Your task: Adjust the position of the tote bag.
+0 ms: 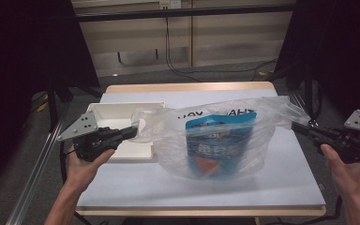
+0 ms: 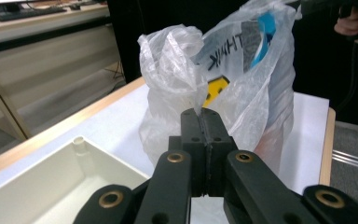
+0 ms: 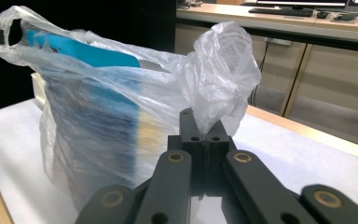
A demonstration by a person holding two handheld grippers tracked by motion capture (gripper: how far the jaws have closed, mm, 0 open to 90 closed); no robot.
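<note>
- The bag (image 1: 220, 140) is thin, see-through plastic and sits on the white table (image 1: 122, 187), just right of the tray (image 1: 117, 117).
- A blue pack (image 1: 218, 145) stands inside the bag.
- The left gripper (image 1: 132, 132) has its jaws closed tight on the bag's left handle (image 2: 177, 70).
- The right gripper (image 1: 296, 125) has its jaws closed tight on the bag's right handle (image 3: 221, 70).
- The two grippers are well apart, so the top of the bag is stretched wide between them.
- The tray is a white, shallow box.
</note>
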